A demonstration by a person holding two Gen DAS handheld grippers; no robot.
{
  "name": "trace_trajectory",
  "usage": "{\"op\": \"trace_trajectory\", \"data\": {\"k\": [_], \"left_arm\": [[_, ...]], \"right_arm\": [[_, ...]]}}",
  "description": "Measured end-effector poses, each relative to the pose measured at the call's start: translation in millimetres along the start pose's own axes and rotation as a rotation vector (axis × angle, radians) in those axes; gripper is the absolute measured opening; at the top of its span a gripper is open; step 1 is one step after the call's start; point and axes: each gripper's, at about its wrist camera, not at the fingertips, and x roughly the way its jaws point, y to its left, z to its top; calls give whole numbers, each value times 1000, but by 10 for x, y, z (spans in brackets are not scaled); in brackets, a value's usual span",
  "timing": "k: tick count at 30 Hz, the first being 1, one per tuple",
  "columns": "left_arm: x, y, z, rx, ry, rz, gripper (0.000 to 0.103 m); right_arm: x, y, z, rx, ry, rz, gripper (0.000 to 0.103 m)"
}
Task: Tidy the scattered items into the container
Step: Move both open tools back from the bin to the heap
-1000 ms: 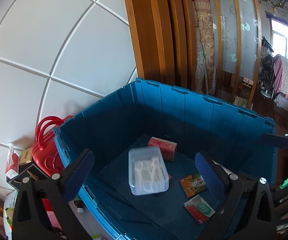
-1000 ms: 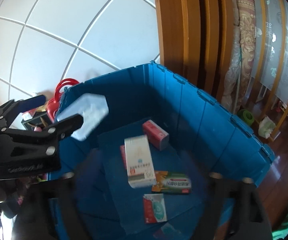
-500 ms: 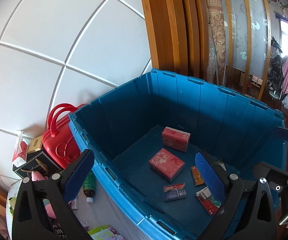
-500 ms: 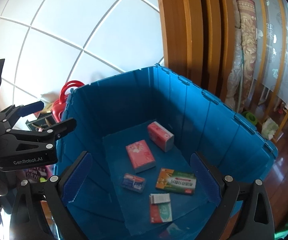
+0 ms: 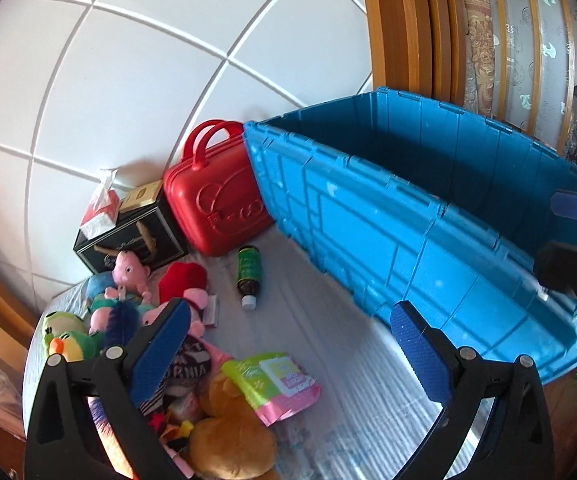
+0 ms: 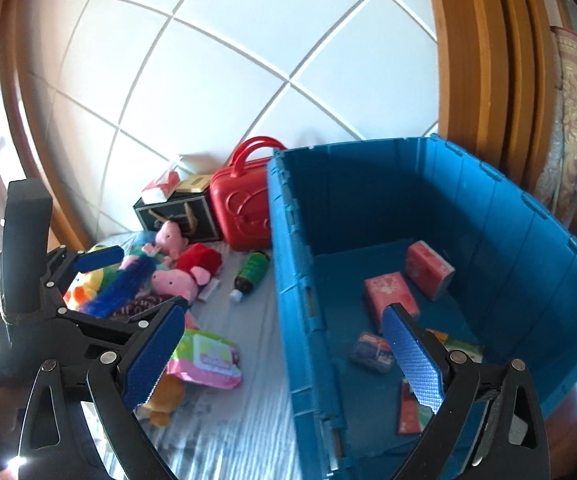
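Both claws wide open, empty: left claw (image 5: 288,344), right claw (image 6: 284,350). Blue bin (image 6: 488,216) fills right of frame, pink boxes (image 6: 390,294) on its floor. Plush toys (image 5: 136,300), green bottle (image 5: 249,272), wipes pack (image 5: 278,380) scattered lower left on worktop (image 5: 340,344).

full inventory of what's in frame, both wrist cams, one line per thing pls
bin: 1, blue, right of the clutter, open top
packets in the bin: about six, mostly pink and red, on its floor
case: 1, red with handles, against the bin's left end
gift box: 1, black, left of the case, by the wall
tissue pack: 1, red and white, on the gift box
bottle: 1, green, white cap, lying in front of the case
plush toys: a heap, mixed colours, left of the bottle
wipes pack: 1, pink and green, nearest the cameras
left gripper: open, empty
right gripper: open, empty
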Motion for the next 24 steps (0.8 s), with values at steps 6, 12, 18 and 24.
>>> {"op": "trace_trajectory", "data": {"k": [6,12,18,24], "left_arm": [[-266,541,-737,-22,56,41,100],[-421,1068,-1582,-31,138,61,93],[-511,1477,-2336,-52,222,70,93],[-539,1598,-2899,-18,286,30,92]], "right_arm": [[94,575,-336,-27,58,35,100],[182,1174,-729,-69,119,70,100],[266,1679,-1119,-99,174,96,100],[388,2057,-1525,-118,242,102,100]]}}
